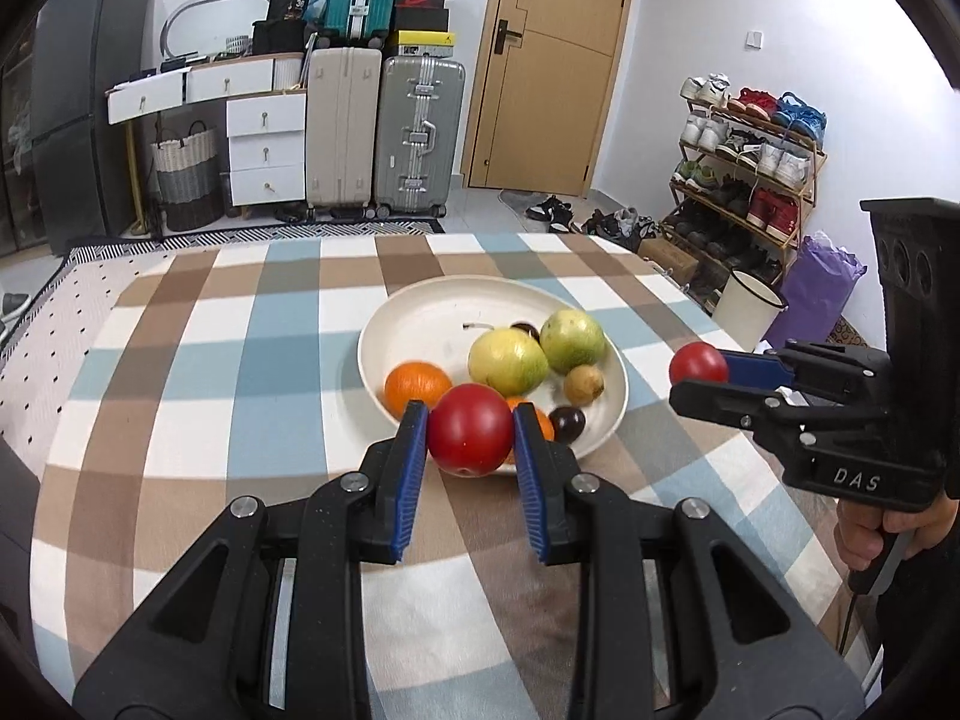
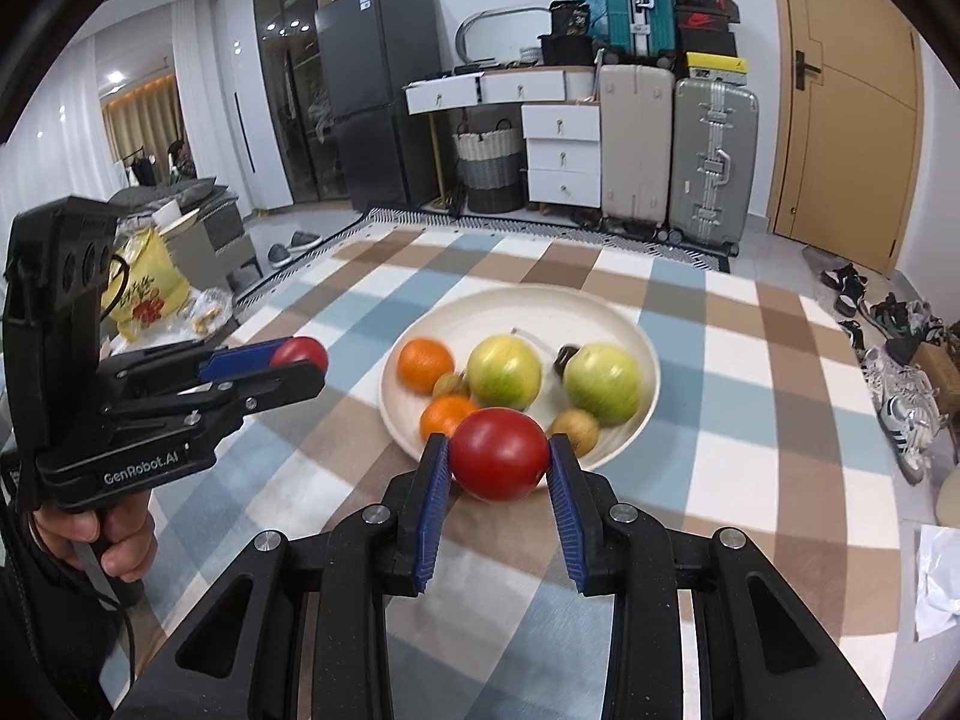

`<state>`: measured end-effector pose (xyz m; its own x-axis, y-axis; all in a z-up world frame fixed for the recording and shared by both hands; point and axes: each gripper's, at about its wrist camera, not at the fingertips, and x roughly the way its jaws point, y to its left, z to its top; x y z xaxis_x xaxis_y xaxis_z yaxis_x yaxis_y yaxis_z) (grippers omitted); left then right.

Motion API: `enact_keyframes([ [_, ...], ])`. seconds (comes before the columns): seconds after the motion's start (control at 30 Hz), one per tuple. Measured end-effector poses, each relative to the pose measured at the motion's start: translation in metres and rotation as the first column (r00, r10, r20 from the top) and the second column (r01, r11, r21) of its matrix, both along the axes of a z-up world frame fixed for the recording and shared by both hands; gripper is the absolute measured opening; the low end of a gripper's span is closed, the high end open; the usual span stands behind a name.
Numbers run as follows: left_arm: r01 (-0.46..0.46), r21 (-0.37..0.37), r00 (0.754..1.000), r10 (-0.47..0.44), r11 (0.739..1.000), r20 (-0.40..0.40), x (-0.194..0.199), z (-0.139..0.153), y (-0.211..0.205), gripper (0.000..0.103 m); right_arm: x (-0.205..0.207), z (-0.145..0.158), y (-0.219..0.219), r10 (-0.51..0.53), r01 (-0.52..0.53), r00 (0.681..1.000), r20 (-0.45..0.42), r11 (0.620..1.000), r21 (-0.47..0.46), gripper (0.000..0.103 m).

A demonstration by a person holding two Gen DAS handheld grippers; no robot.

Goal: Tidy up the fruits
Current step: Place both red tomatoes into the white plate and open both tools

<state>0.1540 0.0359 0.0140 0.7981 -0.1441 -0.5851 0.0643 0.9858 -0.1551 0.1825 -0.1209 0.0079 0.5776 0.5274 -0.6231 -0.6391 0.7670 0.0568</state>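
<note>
We see lots of bare checked tablecloth [image 1: 198, 360] around the round cream bowl [image 1: 420, 312], and the far table edge is well behind it. Our left gripper [image 1: 471, 432] is clamped on a shiny round red tomato [image 1: 470, 429], held above the bowl's near rim. Our right gripper [image 2: 499, 456] squeezes another smooth red tomato [image 2: 499, 453] the same way. In the bowl lie two oranges [image 2: 425, 363], two big green-yellow fruits [image 2: 504, 373], a small brown fruit [image 2: 576, 429] and dark plums [image 1: 567, 423].
</note>
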Motion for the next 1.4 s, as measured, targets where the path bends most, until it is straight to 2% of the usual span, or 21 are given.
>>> enact_keyframes([
  [0.37,-0.036,-0.011,0.999,0.036,0.999,0.023,0.037,0.005,0.008,0.026,0.033,0.0,0.002,-0.061,0.061,0.998,0.002,0.997,0.043,0.033],
  [0.63,-0.035,0.036,0.999,0.036,0.999,-0.004,0.069,-0.008,0.005,0.026,0.054,-0.017,0.016,-0.085,0.085,0.996,-0.024,0.996,0.04,0.033],
  [1.0,-0.034,0.046,0.999,0.036,0.998,-0.039,0.11,-0.025,0.007,0.026,0.082,-0.015,0.032,-0.114,0.115,0.993,-0.023,0.992,0.054,0.033],
  [1.4,-0.033,0.042,0.998,0.035,0.999,-0.055,0.136,-0.028,0.008,0.026,0.112,-0.023,0.047,-0.124,0.126,0.991,-0.044,0.992,0.032,0.033],
])
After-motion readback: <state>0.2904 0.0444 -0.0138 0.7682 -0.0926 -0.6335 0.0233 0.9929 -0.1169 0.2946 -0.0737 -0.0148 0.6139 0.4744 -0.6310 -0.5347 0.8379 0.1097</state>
